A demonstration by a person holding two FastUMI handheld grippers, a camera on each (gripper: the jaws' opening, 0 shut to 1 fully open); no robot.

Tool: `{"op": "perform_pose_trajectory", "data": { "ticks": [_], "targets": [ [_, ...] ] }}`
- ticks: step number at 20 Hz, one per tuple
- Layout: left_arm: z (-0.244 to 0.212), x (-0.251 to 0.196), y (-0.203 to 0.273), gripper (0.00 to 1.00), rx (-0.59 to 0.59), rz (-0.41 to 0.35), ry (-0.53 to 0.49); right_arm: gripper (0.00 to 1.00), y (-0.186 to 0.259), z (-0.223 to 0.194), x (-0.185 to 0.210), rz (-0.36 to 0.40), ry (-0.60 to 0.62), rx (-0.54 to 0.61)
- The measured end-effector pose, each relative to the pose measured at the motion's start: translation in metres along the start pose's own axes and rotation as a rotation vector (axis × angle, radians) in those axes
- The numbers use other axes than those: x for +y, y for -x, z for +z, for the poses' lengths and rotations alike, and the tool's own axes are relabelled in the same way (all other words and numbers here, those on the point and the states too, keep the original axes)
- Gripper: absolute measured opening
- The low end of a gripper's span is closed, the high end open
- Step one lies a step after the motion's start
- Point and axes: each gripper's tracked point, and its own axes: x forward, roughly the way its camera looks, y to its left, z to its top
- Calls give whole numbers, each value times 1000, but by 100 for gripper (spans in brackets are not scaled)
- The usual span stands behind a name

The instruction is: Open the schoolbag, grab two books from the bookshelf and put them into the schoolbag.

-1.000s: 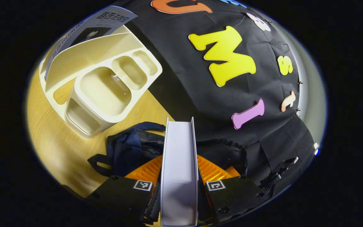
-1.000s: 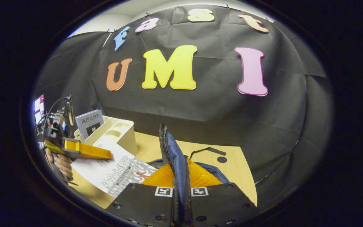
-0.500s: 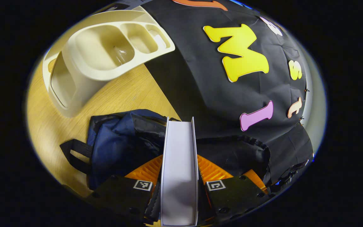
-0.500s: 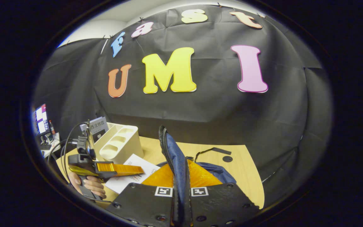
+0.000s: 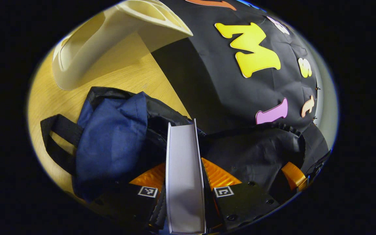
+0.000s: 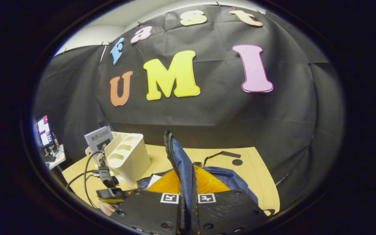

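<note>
Schoolbag: the navy schoolbag (image 5: 109, 137) lay open on the wooden bench (image 5: 54, 104), its black-lined mouth gaping toward the booth wall.
Book: a white-edged book (image 5: 184, 182) stood edge-on over the schoolbag's mouth.
Left gripper: the left gripper (image 5: 184, 189) had its fingers clamped on either side of that book, just above the schoolbag.
Right gripper: the right gripper (image 6: 187, 195) had its fingers pressed together on the schoolbag's zippered rim, lifting the flap upright.
Bookshelf: a cream bookshelf (image 6: 126, 156) sat on the bench beyond the schoolbag, one more book (image 6: 99, 138) standing in it.
Hand: a hand (image 6: 106, 207) showed beside the schoolbag, low in the right gripper view.
</note>
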Motion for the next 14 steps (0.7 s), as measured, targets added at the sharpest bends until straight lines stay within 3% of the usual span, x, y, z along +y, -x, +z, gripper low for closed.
{"op": "perform_pose_trajectory", "data": {
  "ticks": [7,14],
  "targets": [
    [-25,-6,-22,49,-27,-10,43,6,-1,0,6,5,2,-4],
    [-32,-7,-32,50,-62,33,-6,6,-2,-3,10,17,2,-6]
  ]
}}
